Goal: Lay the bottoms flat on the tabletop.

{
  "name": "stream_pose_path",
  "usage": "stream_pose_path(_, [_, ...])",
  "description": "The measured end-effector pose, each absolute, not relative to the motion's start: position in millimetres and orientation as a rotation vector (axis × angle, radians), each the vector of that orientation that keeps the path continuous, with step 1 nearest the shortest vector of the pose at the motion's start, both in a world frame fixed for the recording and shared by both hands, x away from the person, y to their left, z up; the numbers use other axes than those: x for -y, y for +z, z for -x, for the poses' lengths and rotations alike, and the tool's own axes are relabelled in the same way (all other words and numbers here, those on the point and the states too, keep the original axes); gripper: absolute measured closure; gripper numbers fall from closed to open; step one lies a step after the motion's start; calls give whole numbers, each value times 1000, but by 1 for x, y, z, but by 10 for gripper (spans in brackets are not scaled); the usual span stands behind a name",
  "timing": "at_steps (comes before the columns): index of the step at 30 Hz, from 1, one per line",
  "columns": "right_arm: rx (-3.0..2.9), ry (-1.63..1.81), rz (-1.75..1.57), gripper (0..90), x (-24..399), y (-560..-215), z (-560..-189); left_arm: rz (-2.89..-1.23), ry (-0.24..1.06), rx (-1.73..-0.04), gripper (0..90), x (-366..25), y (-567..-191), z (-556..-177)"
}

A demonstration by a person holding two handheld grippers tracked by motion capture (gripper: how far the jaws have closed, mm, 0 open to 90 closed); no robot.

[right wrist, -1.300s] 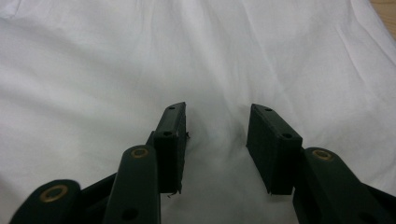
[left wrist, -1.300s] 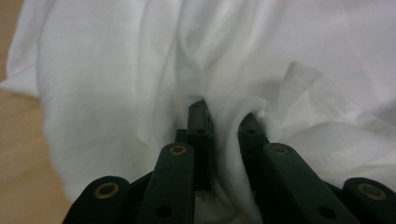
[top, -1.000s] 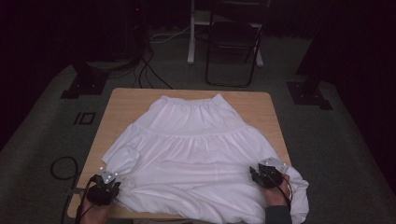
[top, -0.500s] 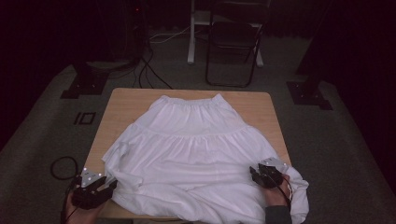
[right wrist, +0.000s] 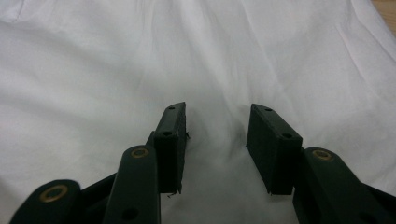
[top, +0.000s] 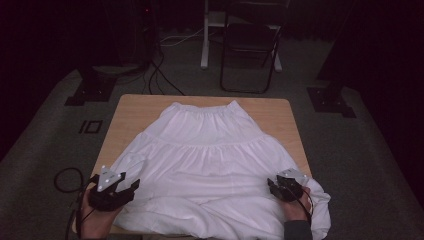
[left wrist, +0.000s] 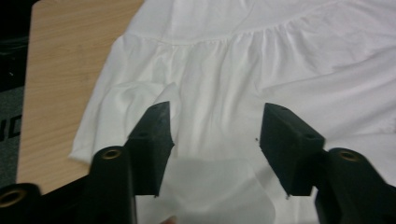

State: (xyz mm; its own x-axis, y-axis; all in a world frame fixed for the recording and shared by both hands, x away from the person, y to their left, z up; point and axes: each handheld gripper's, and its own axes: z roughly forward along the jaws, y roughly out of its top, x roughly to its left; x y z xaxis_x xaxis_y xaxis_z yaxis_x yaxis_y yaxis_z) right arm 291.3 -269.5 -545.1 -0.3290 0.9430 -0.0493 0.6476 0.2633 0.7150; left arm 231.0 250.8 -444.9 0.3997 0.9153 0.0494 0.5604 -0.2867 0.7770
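A white tiered skirt [top: 210,155] lies spread flat on the wooden table [top: 130,115], waistband at the far side. My left gripper [top: 131,187] hovers over the skirt's near left corner. Its jaws have just been opening and stand wide apart in the left gripper view [left wrist: 215,135]. Loose cloth [left wrist: 280,56] lies below them, and a thin flap sits low between the jaws, unpinched. My right gripper [top: 275,184] rests on the near right hem. Its jaws stand apart [right wrist: 217,135] over creased cloth [right wrist: 140,56], and neither pad presses on it.
The skirt's right hem spills over the table's front right corner [top: 320,210]. Bare wood [left wrist: 56,70] shows left of the skirt. A folding chair [top: 247,50] stands behind the table. Stand bases [top: 92,87] [top: 330,100] and a cable loop [top: 65,177] lie on the carpet.
My left gripper has opened, let go of the skirt's left hem corner and lifted off it. The right gripper has stayed where it was.
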Motion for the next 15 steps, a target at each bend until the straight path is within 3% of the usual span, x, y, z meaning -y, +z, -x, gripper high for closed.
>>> stream_pose_path(2, [-2068, 830, -1436, 573, 270, -545, -291, -1995, 637, -1258, 543, -243, -452, -244])
stream_pose_path(4, [-2066, 830, -1438, 573, 270, -545, -291, -2038, 613, -1239, 701, -235, -461, -257])
stream_pose_path(6, [-2066, 830, -1437, 573, 270, -545, -291, -2063, 616, -1250, 794, -230, -467, -264])
stream_pose_path(9, [-2065, 833, -1440, 573, 270, -545, -291, -2138, 603, -1298, 840, -220, -487, -284])
stream_pose_path(15, [-2067, 835, -1439, 573, 270, -545, -291, -2204, 624, -1440, 848, -228, -519, -297])
